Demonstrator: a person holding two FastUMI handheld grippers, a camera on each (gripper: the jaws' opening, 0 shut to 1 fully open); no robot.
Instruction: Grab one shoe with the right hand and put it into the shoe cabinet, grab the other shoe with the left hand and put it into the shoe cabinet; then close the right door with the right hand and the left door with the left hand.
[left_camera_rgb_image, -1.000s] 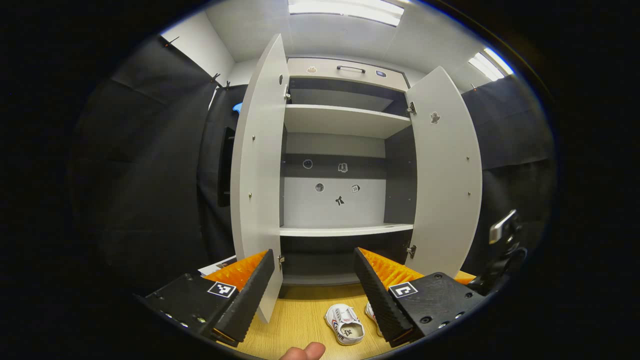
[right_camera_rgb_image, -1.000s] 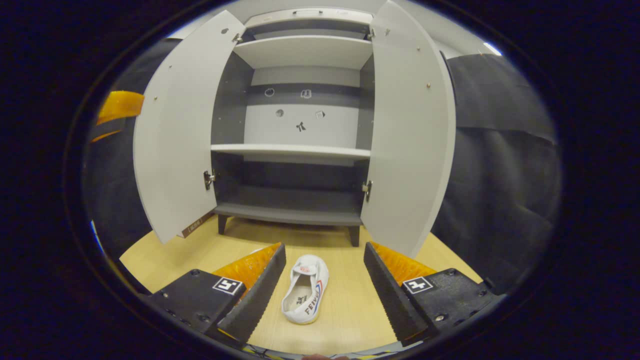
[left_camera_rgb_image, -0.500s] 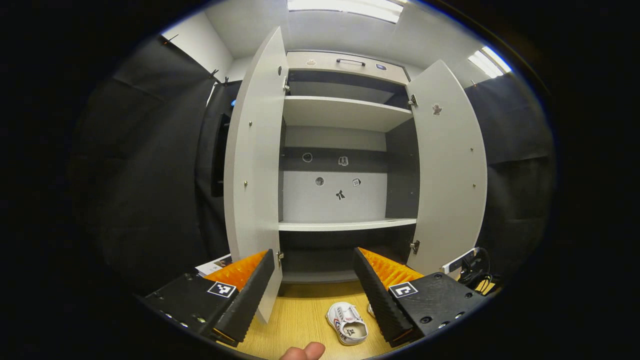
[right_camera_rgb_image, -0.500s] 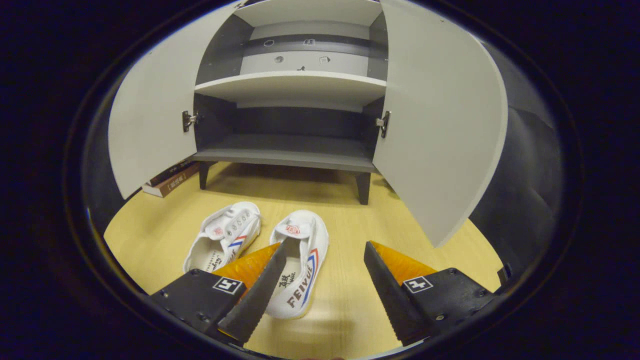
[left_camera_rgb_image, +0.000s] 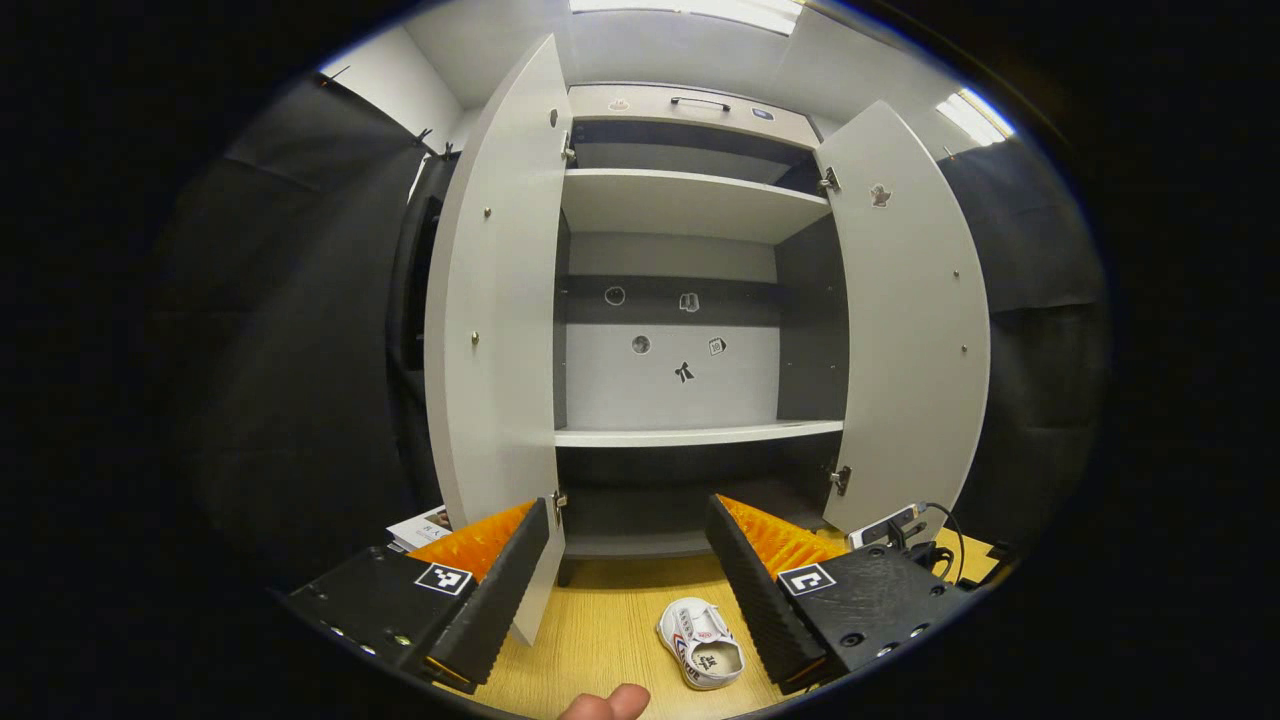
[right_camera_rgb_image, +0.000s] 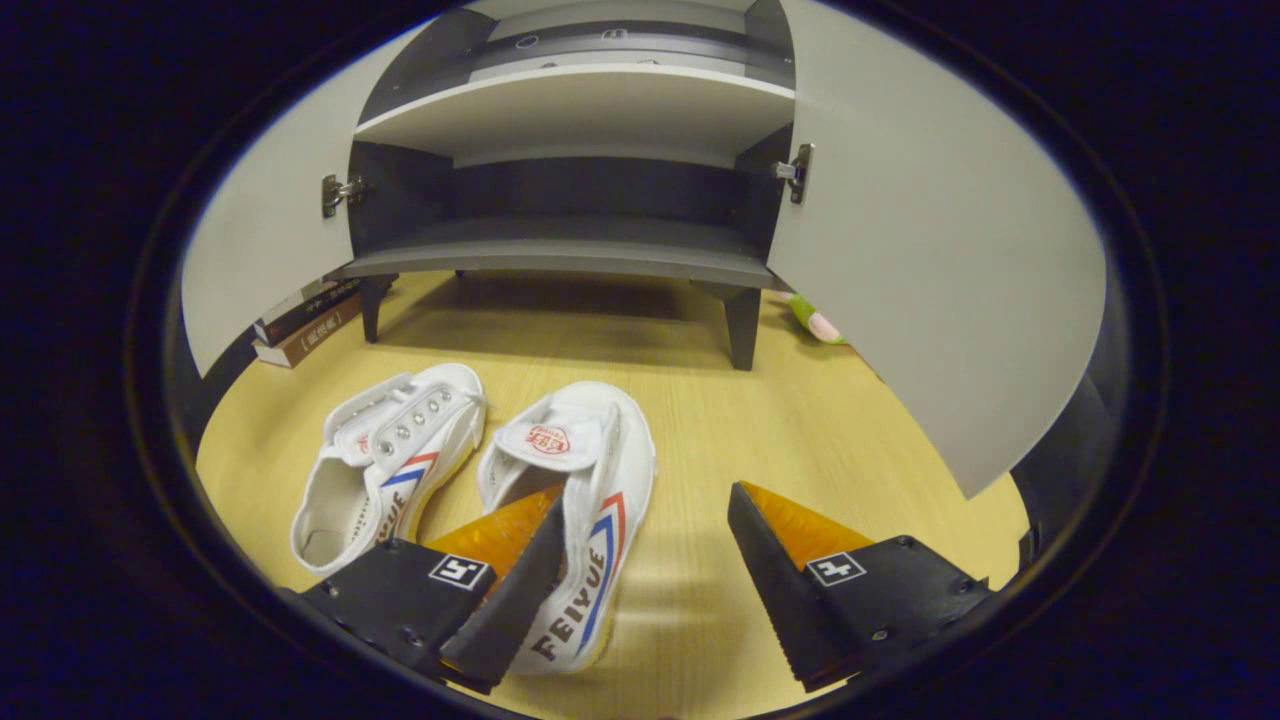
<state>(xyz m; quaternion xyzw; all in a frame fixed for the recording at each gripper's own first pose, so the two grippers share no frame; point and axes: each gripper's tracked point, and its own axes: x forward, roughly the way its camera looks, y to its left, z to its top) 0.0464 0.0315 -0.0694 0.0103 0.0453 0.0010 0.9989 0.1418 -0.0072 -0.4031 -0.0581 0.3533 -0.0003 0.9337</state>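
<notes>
Two white shoes with red and blue stripes lie side by side on the wooden floor before the open shoe cabinet (right_camera_rgb_image: 560, 262). In the right gripper view my right gripper (right_camera_rgb_image: 645, 498) is open low over the right-hand shoe (right_camera_rgb_image: 590, 450). One finger hangs over that shoe's opening and the other over bare floor to its right. The left-hand shoe (right_camera_rgb_image: 390, 450) lies apart from it. In the left gripper view my left gripper (left_camera_rgb_image: 628, 505) is open and held higher, facing the cabinet's shelves (left_camera_rgb_image: 690, 435), with one shoe (left_camera_rgb_image: 700, 655) on the floor below.
Both cabinet doors stand wide open: the left door (right_camera_rgb_image: 260, 250) and the right door (right_camera_rgb_image: 930, 250). Books (right_camera_rgb_image: 300, 330) are stacked on the floor under the left door. A small pink and green object (right_camera_rgb_image: 815, 322) lies beside the cabinet's right leg. A thumb tip (left_camera_rgb_image: 610, 703) shows at the bottom edge.
My right gripper has dropped and tilted down toward the shoes, and one finger now hangs over the right-hand shoe. My left gripper has barely moved and stays open.
</notes>
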